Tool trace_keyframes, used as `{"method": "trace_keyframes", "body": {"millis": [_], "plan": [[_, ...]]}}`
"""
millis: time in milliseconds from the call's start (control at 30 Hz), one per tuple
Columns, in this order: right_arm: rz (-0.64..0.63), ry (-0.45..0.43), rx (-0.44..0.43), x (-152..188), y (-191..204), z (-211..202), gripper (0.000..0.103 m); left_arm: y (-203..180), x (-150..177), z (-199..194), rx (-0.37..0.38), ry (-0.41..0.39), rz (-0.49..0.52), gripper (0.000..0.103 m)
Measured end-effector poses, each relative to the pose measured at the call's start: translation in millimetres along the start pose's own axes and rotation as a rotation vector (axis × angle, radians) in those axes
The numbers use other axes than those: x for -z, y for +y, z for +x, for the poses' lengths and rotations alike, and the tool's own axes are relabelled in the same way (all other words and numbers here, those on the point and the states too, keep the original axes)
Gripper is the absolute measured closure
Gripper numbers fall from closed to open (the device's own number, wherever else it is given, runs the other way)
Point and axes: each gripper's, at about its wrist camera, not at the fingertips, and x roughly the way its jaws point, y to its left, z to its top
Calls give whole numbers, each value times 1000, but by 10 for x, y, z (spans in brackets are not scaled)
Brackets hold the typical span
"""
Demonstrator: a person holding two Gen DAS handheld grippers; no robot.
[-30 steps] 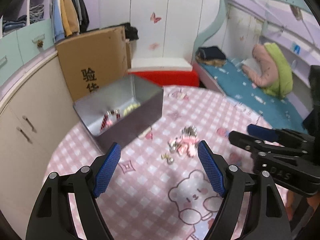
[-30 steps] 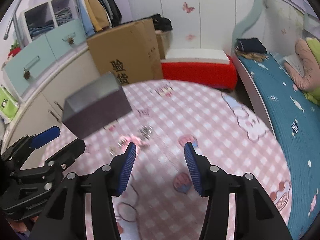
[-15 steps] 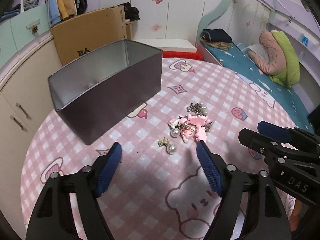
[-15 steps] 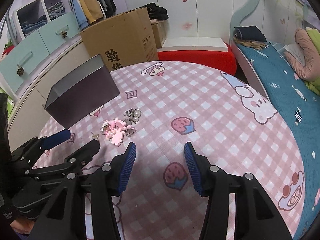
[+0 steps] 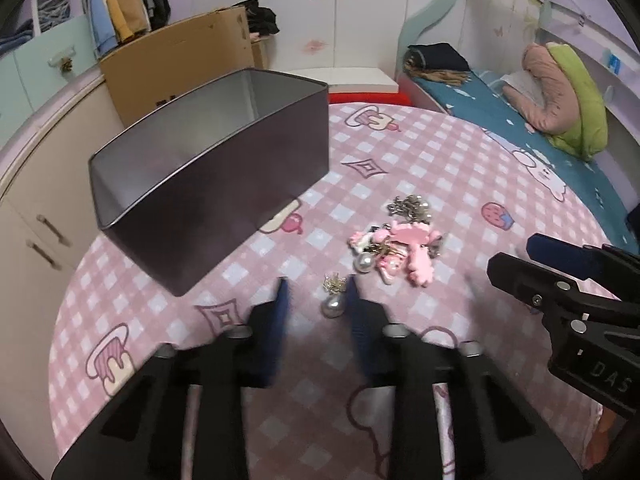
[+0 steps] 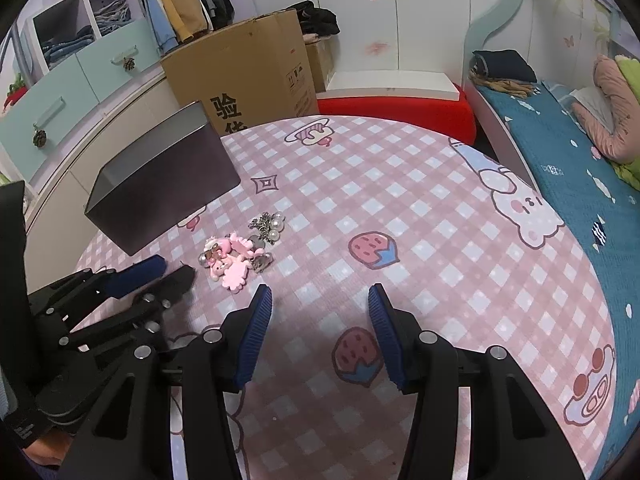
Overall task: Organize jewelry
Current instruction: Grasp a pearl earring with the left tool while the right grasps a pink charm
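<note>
Pearl-white, with a small gold-coloured cap, the drop earring (image 5: 334, 300) lies on the pink checked cloth of the round worktop (image 5: 420, 152), between the blue-padded fingers of the left tongs (image 5: 316, 294). Those jaws have just been closing and stand narrow. The earring sits against the right-hand pad, with a gap to the left-hand pad, so the pads do not yet press it from both sides.

Just beyond the left tongs lies the remaining jewelry: a cluster of pink charm pieces with a second pearl (image 5: 394, 254), and behind it a small silver-and-pearl piece (image 5: 410, 206), touching or nearly touching the cluster.

Further left and back stands the dark rectangular metal tin (image 5: 224, 192), open at the top, its inner walls bare where visible; its floor is hidden.

The right tongs (image 6: 318, 300) hover over bare cloth to the right of the cluster, jaws about half open, holding nothing. A brown cardboard box (image 6: 248, 76) stands behind the worktop.
</note>
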Motion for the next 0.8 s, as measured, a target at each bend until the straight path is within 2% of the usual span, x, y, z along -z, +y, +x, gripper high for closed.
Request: {"method": "trace_keyframes", "body": {"millis": [67, 133, 333, 500, 567, 600, 733, 800], "plan": [[-2, 1, -2, 1, 12, -2, 54, 63, 4, -14, 10, 1, -16, 91], [-10, 0, -5, 5, 53, -3, 54, 150, 21, -35, 51, 9, -47, 91], [-51, 9, -17, 16, 262, 38, 54, 329, 97, -195, 94, -5, -79, 91], [-76, -5, -31, 1, 459, 78, 55, 442, 123, -322, 97, -16, -92, 91], [-75, -3, -38, -18, 500, 112, 59, 483, 126, -365, 102, -24, -96, 91], [-74, 0, -45, -26, 522, 136, 65, 499, 125, -385, 104, -26, -97, 91], [-82, 24, -45, -37, 583, 238, 77, 538, 138, -395, 121, -23, -107, 91], [-86, 22, -41, -32, 592, 264, 79, 556, 141, -386, 130, -20, -113, 91]]}}
